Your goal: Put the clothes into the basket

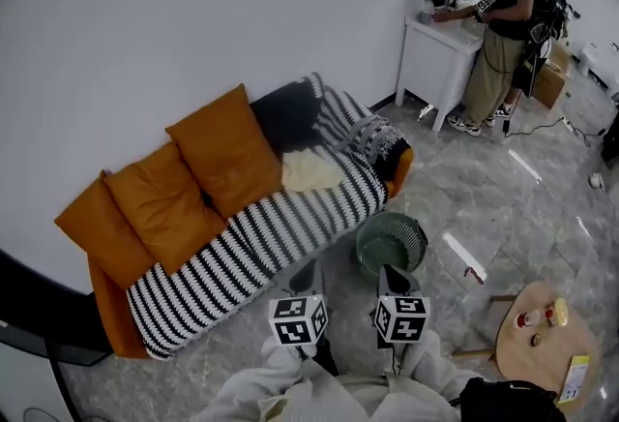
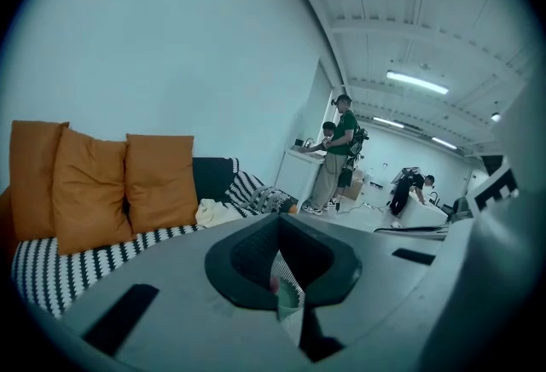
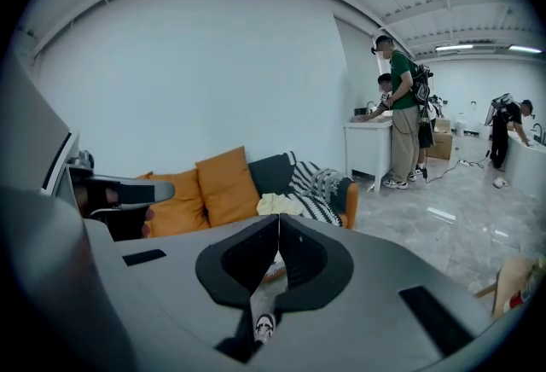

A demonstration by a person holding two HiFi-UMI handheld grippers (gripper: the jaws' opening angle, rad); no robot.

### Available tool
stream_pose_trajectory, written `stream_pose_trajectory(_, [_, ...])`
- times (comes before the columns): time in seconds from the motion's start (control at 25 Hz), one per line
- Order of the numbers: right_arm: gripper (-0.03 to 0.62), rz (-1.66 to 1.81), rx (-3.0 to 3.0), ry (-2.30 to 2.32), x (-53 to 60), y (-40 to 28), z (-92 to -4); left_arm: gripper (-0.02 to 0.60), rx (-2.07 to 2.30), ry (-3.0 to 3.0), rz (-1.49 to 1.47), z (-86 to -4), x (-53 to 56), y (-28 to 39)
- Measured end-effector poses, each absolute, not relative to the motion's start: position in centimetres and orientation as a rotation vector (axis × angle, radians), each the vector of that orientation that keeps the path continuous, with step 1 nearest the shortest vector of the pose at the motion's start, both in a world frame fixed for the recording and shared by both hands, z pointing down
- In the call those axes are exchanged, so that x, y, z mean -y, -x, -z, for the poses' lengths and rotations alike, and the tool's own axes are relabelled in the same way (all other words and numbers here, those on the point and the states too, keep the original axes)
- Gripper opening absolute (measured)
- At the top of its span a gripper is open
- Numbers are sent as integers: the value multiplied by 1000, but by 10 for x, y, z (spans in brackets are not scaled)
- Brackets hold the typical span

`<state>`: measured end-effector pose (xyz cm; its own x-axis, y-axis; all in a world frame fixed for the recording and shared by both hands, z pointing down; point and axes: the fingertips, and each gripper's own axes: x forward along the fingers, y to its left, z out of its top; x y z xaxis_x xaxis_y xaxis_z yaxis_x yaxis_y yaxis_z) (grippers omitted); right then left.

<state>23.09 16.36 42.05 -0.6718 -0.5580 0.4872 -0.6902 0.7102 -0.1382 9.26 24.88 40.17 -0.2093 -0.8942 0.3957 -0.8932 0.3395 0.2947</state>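
Both tongs are closed & empty. L gripper (image 1: pixel 311 267) jaws meet at the tip w/ nothing btwn them, and R gripper (image 1: pixel 391 272) is the same, pads together. You hold them side by side, low, pointing at 12. Basket (image 1: pixel 416 238) sits on the floor just ahead of R. Clothes (image 1: pixel 309 168), a cream heap, lie on the sofa (image 1: pixel 108 309) seat at 11, past the basket. They rest on the striped throw (image 1: pixel 242 246), near the cushions (image 1: pixel 227 154).

Risks, my read:
- Reach in w/ jaws closed and you only shove the heap, so open first.
- Throw looks loose under the heap, so a deep pinch prob lifts the throw too.
- R's line to the heap crosses the basket. Clip the rim and it tips or slides.
- Limp cloth may trail and snag the rim on the way back.

Room: floor is open at 1–3. Sofa front edge runs 9 to 12. Table (image 1: pixel 542 343) is close at 4. Two ppl (image 1: pixel 503 33) stand at a counter far off at 1, well apart from you.
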Motion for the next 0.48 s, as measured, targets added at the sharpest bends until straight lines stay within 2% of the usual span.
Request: stream_pose_trajectory(0.48, [23, -439, 2498, -1036, -63, -104, -404, 3, 2088, -1646, -28, -382, -132, 41])
